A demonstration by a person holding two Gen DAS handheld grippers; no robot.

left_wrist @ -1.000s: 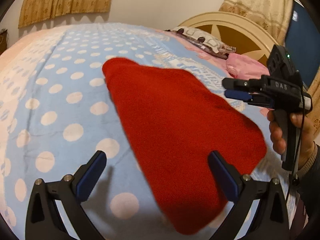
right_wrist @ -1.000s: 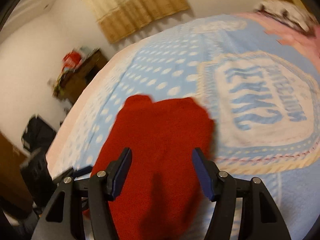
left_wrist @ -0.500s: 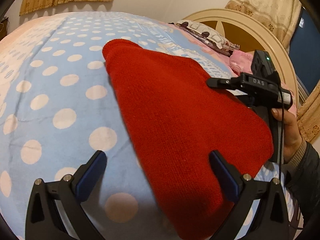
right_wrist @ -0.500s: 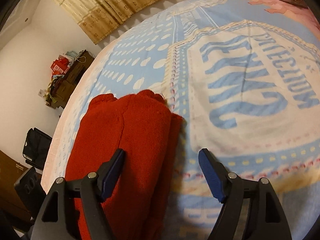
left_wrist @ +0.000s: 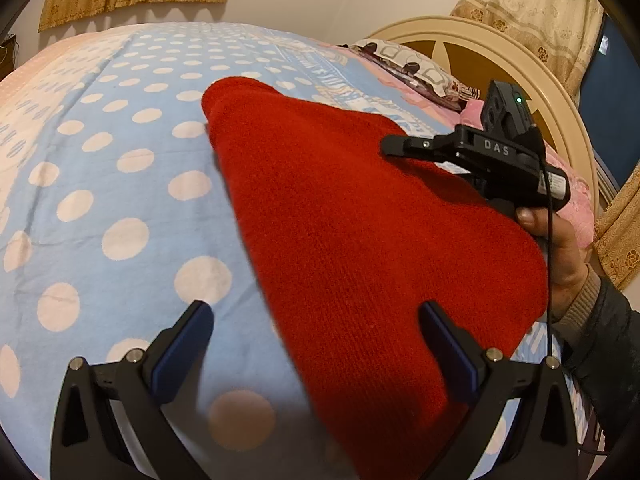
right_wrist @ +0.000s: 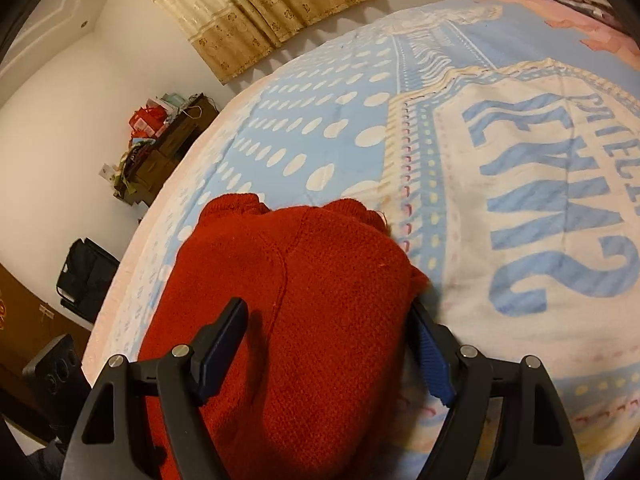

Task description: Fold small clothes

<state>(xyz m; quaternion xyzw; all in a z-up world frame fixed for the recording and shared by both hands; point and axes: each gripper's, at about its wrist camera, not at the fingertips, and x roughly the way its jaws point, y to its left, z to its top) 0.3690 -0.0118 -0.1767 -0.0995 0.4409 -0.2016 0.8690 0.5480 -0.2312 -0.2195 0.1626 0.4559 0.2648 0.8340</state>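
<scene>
My left gripper (left_wrist: 316, 344) sits at the bottom of the left wrist view, jaws wide and empty over the red sweater (left_wrist: 360, 232), which lies folded on the dotted blue blanket (left_wrist: 100, 184). My right gripper (right_wrist: 328, 344), gripped by a hand (left_wrist: 560, 248) at right, tilts down; jaws just opened, straddling the sweater, no squeeze.

Home bedroom: bed under blue polka-dot blanket (left_wrist: 120, 184), cream arched headboard (left_wrist: 500, 52), patterned pillow (left_wrist: 408, 66), beige curtains (right_wrist: 256, 12), cluttered dark dresser (right_wrist: 160, 152) against white wall.
</scene>
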